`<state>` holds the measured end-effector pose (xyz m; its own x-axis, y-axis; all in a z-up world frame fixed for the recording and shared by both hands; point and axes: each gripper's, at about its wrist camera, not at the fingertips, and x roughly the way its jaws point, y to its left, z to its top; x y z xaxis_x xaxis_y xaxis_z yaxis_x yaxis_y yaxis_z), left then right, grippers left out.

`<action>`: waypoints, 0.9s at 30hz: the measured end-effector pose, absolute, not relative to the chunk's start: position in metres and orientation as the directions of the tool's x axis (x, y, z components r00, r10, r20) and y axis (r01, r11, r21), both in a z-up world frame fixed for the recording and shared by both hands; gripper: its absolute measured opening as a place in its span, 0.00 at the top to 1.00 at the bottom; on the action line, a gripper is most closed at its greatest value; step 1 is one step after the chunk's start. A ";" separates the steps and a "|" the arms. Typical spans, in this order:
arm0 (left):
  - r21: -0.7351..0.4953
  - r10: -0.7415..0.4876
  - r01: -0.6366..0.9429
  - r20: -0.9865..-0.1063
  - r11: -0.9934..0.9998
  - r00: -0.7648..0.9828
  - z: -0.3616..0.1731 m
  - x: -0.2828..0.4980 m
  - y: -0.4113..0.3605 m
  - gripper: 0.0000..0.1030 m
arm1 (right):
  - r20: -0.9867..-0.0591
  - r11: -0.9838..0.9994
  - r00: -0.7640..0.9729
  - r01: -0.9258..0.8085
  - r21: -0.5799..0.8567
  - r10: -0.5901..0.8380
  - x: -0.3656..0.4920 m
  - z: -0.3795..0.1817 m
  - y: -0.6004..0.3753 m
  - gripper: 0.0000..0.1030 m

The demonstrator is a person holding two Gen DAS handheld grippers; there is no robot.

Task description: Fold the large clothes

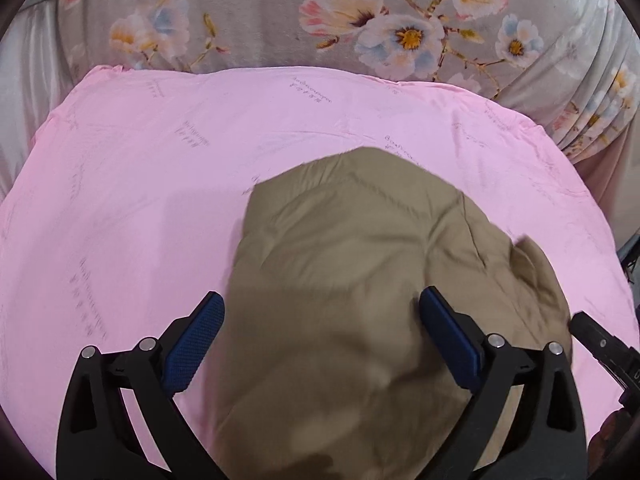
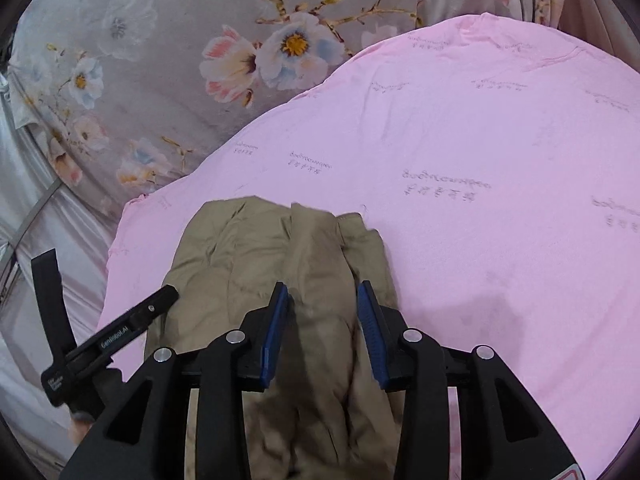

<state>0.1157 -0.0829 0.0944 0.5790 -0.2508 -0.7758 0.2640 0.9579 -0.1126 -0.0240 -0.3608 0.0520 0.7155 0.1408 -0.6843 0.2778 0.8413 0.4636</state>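
Note:
A khaki padded garment (image 1: 360,260) lies bunched and partly folded on a pink sheet (image 1: 140,200). In the left wrist view my left gripper (image 1: 322,294) stands wide open above the garment's near part, its blue pads well apart and off the cloth. In the right wrist view the garment (image 2: 240,256) runs under my right gripper (image 2: 323,285). A ridge of khaki cloth lies between the blue pads, which stand apart from it, so this gripper is open. The left gripper (image 2: 108,276) shows at the lower left of that view, beside the garment's edge.
The pink sheet (image 2: 480,240) spreads wide to the right of the garment. Grey floral bedding (image 1: 280,20) lies beyond it. Silvery fabric (image 2: 40,208) hangs at the left edge. A finger of the right gripper (image 1: 600,344) pokes in at the right.

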 end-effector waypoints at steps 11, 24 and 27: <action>-0.147 -0.262 0.265 -0.840 0.953 0.474 0.073 0.047 -0.057 0.11 | -0.761 0.856 0.614 0.263 0.446 0.208 -0.089 0.005 -0.327 0.64; -0.186 -0.287 0.250 -0.834 0.950 0.471 0.045 0.045 -0.050 0.06 | -0.736 0.845 0.655 0.286 0.453 0.172 -0.094 -0.019 -0.323 0.65; -0.198 -0.296 0.246 -0.832 0.949 0.469 0.043 0.046 -0.048 0.06 | -0.710 0.818 0.669 0.271 0.507 0.219 -0.095 -0.021 -0.327 0.63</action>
